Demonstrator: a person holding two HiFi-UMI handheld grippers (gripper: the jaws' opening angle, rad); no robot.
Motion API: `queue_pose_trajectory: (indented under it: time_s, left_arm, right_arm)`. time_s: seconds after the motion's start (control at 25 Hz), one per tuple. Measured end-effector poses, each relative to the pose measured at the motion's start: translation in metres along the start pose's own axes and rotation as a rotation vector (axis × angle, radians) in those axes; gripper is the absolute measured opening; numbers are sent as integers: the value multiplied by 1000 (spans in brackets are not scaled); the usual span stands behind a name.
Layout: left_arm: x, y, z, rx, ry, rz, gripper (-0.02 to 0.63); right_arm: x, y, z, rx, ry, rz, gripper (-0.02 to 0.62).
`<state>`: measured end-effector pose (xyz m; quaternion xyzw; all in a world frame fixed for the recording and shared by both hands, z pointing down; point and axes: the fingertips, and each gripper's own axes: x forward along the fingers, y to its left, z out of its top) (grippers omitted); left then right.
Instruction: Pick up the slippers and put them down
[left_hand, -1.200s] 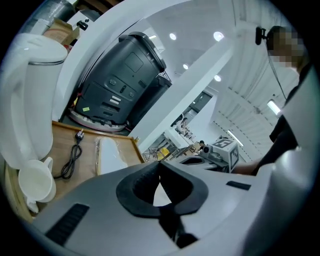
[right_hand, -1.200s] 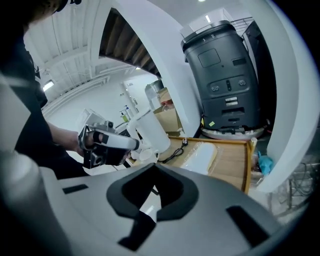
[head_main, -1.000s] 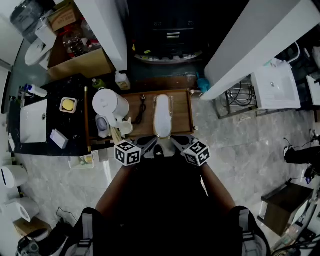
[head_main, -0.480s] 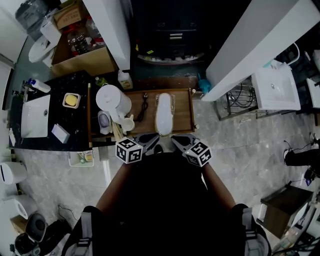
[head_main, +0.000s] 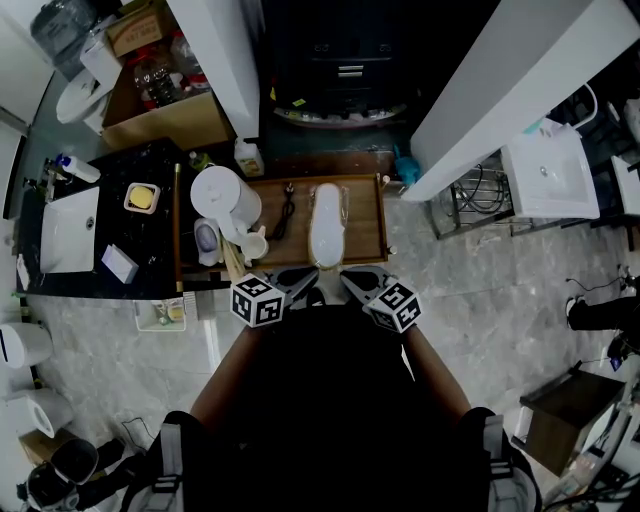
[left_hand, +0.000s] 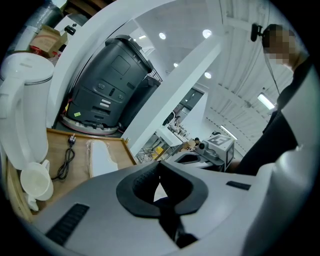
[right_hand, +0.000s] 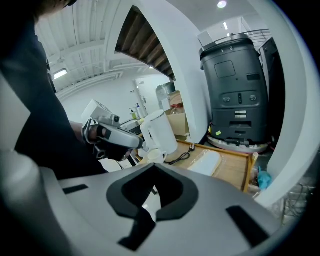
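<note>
Near wooden tray (head_main: 366, 240) | left gripper (head_main: 308, 289), right gripper (head_main: 347, 283) were both closed, empty | risk — unopened jaws could have shoved wrapped slippers (head_main: 325, 225) toward kettle (head_main: 222, 205)

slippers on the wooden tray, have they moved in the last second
No. The slippers lie at the same spot on the wooden tray, right of the black cable.

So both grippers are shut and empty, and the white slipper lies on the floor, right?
No: the white slipper lies on the wooden tray, not the floor; the head view shows it. Left gripper and right gripper are indeed shut and empty.
</note>
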<state>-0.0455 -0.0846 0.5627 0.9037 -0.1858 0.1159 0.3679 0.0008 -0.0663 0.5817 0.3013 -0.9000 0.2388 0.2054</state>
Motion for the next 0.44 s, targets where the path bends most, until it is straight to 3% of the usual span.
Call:
queue_pose_trajectory:
  time_s: [0.44]
  left_arm:
    - [-1,-5,-5,4,7,-5,12]
  right_arm:
    - [-3,4,-3,-13,2,-3,6]
